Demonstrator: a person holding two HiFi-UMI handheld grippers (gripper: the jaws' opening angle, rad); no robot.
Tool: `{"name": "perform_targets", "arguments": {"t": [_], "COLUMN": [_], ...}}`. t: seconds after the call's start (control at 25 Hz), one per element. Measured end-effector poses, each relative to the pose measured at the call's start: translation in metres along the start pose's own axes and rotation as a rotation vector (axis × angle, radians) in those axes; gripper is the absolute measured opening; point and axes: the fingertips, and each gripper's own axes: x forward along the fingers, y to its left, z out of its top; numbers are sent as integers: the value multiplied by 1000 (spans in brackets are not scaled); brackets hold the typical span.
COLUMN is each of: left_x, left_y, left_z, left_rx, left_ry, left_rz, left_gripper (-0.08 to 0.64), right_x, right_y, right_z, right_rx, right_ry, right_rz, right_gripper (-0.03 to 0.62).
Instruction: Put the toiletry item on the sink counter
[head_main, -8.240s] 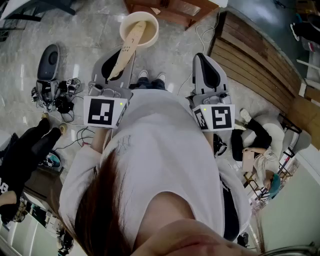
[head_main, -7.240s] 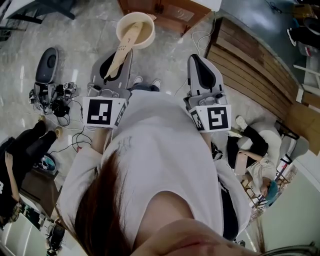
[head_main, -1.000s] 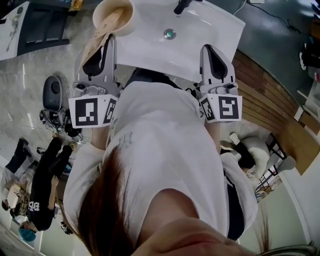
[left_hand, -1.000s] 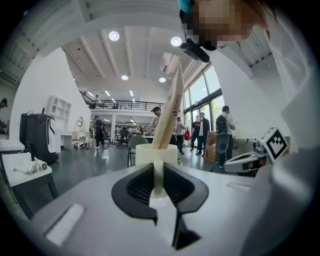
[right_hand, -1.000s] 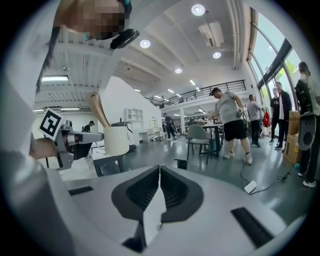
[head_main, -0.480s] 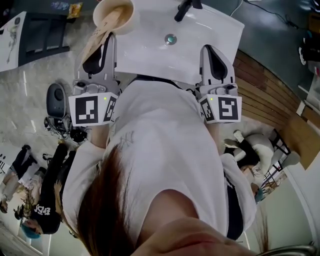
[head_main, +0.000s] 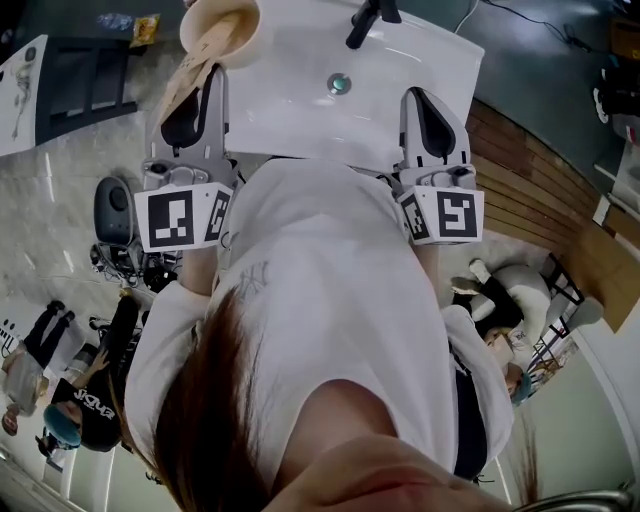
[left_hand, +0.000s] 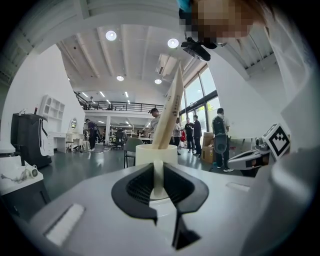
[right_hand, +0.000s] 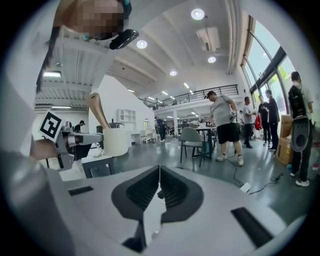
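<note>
Because the left tongs grip the cup by its handle, its tube stands nearly upright ahead, ready for the tabletop; the right tongs are closed, empty.

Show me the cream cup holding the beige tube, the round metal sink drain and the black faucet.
Cream cup (left_hand: 156, 154): left gripper view, on its front wall.
Round metal sink drain (head_main: 339, 84): head view, at its centre.
Black faucet (head_main: 362, 22): head view, midway along the spout.
</note>
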Motion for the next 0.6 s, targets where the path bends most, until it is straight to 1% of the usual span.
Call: {"name": "perform_targets", "arguments": {"t": [0.28, 0.6], "left_x": [4, 5], "left_y": [6, 23], "left_z": [2, -2], "left_rx": [0, 21], "left_ry": [-8, -15], "left_rz": [1, 23], "left_gripper": [48, 48], "right_x": [5, 9], "right_y": [0, 11], "right_z": [3, 0], "right_rx": [-5, -6], "right_ry": [-1, 5], "right_rz": [-2, 8], "right_gripper": [11, 11]}}
